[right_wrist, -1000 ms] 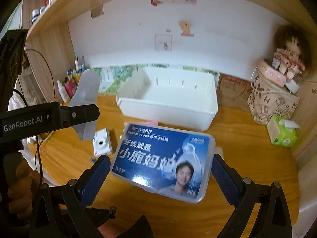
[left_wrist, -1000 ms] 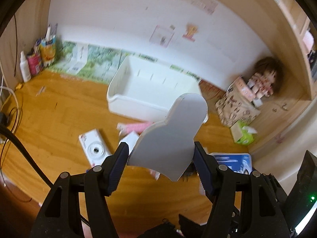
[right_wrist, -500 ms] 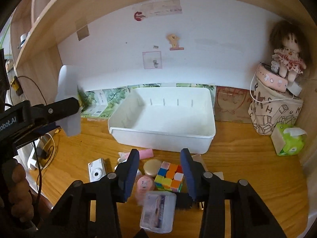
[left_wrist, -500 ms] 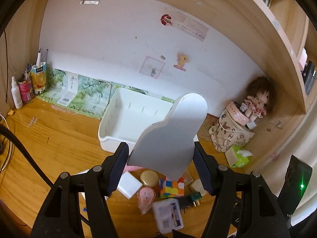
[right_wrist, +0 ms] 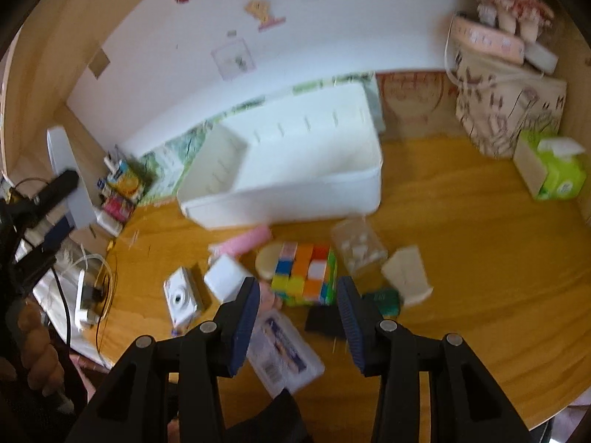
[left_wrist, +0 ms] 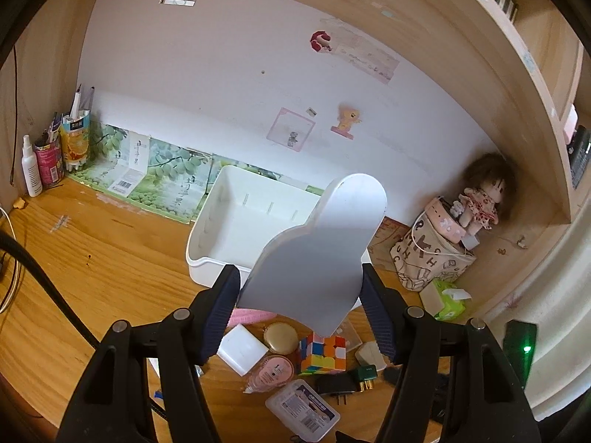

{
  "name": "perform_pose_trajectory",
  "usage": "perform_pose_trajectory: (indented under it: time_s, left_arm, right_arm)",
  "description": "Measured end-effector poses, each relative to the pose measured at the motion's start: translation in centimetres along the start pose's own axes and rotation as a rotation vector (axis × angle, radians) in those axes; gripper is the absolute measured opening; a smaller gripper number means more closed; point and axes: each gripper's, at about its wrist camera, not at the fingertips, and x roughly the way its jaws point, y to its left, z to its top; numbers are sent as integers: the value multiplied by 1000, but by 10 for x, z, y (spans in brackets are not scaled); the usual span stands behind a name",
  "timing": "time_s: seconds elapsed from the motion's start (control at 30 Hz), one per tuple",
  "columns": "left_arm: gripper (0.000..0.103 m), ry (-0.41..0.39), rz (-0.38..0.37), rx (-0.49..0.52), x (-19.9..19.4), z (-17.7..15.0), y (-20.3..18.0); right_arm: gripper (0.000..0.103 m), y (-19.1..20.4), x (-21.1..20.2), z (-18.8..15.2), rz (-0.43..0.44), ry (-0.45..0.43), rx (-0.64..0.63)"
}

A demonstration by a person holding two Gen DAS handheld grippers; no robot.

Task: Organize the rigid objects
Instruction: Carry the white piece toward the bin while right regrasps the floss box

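My left gripper (left_wrist: pixel 299 277) is shut on a flat white divider panel (left_wrist: pixel 325 243), held upright in front of the white bin (left_wrist: pixel 207 229). My right gripper (right_wrist: pixel 295 288) points down at the pile of small items; its jaws are opening a little and nothing is between them. The colourful puzzle cube (right_wrist: pixel 304 273) lies just beyond its fingertips. The clear dental floss box (right_wrist: pixel 284 350) lies on the desk under its left finger. A white toy camera (right_wrist: pixel 181 297), a white square box (right_wrist: pixel 223 277) and a pink tube (right_wrist: pixel 243 243) lie to the left.
The white bin (right_wrist: pixel 295 192) stands behind the pile. A patterned bag (right_wrist: pixel 506 110) with a doll on top and a green tissue pack (right_wrist: pixel 554 173) stand at the right. Bottles and cans (left_wrist: pixel 48 158) fill the left corner. Cables (right_wrist: pixel 92 288) hang at the desk's left edge.
The right gripper let go of the dental floss box, which now lies on the desk, then narrowed its jaws and tipped down toward the cube. The left gripper still holds the panel.
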Motion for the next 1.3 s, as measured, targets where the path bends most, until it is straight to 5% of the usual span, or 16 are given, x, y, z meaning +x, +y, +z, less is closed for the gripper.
perform_pose_trajectory:
  time_s: [0.17,0.33,0.83,1.3]
  left_arm:
    - [69,-1,-8,9,-7,-7,-2]
    - [69,-2,8,2,-16,-15,3]
    - [69,-27,72,-8,-25,-13,14]
    - [69,-27,115,-5,-22,-9,15]
  right_arm:
    - [74,8,15,-11,20,95,-32]
    - [79,21,40,-21,46,218,-81]
    - [81,37,113,-39,-52,492,-207]
    - [81,45,145,-39,-117,588,-288]
